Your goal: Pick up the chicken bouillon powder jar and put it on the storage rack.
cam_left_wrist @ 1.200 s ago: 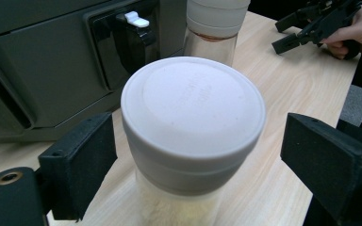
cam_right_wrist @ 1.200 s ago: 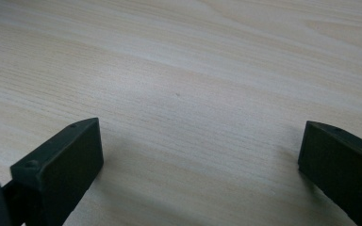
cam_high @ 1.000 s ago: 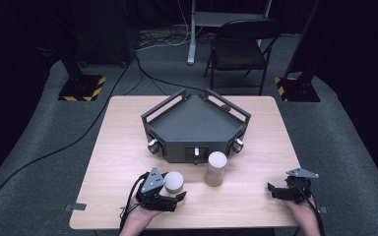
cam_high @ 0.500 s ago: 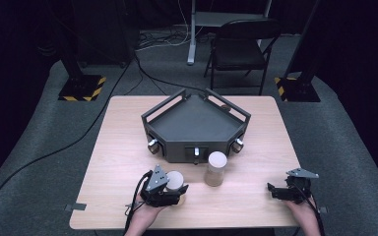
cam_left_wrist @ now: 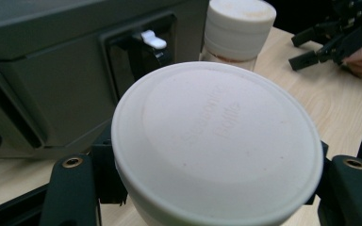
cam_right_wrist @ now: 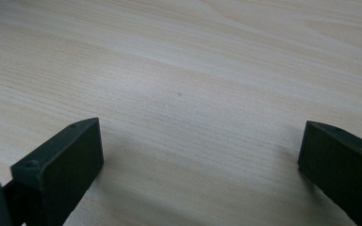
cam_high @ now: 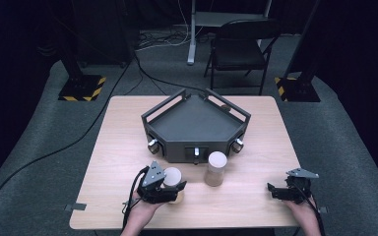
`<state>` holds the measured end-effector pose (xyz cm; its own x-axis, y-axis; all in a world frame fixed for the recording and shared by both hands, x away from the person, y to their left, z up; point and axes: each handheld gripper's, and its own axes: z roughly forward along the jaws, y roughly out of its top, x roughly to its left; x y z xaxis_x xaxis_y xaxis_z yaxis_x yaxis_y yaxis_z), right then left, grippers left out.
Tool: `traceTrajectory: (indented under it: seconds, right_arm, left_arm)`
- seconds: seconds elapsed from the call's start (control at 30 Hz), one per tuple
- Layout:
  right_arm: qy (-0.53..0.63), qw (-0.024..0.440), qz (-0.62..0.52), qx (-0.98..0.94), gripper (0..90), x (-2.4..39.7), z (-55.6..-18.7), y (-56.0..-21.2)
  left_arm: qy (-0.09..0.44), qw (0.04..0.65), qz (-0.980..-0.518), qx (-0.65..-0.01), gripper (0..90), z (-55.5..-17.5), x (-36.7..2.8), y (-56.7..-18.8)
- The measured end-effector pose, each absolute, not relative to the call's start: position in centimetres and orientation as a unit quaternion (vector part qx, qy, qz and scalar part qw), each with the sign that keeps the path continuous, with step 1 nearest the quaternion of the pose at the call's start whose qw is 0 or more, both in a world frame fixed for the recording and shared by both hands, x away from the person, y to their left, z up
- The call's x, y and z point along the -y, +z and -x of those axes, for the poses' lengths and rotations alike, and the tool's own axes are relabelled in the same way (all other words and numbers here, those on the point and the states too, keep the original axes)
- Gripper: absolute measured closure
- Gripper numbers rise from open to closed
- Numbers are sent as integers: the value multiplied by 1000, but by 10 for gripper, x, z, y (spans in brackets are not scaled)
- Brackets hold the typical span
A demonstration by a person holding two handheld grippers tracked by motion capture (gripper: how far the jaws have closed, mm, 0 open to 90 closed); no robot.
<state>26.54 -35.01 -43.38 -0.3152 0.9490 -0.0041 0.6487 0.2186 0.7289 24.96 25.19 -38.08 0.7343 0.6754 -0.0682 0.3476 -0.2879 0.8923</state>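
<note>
The jaws of the left gripper (cam_high: 170, 188) have just been closing and now pinch the white-lidded seasoning bottle (cam_left_wrist: 217, 141) between them, one pad on each side just under its lid. The bottle stands upright on the table (cam_high: 123, 147), near the front edge on the person's left, with its long axis vertical, so a straight lift looks like the natural next move. A second seasoning bottle (cam_high: 216, 168) stands upright well to the right of the held one, just in front of the dark five-sided tray (cam_high: 197, 125) at the table's middle. The right gripper (cam_high: 281, 191) rests low at the table's right front, jaws spread wide over bare wood with nothing between them. That second bottle lies roughly between the two grippers, perhaps slightly nearer the left one. The table is pale wood grain; around it lie grey carpet, trailing cables, a folding chair (cam_high: 238, 49) and dark stands with hazard-striped bases (cam_high: 81, 88).
</note>
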Motion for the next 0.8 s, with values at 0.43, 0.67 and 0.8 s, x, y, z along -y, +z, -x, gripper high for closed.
traceTrajectory:
  seconds: [0.43,0.67,0.8]
  right_arm:
    - [321,233,-535,-746,0,350,-266,-434]
    - [321,233,-534,-746,0,351,-266,-434]
    - [322,233,-534,-747,0,351,-266,-434]
  left_arm:
    - [186,503,-779,-326,336,-257,-252,-348]
    - [193,509,-773,-324,335,-265,-251,-329]
    - [202,507,-773,-324,336,-270,-250,-316]
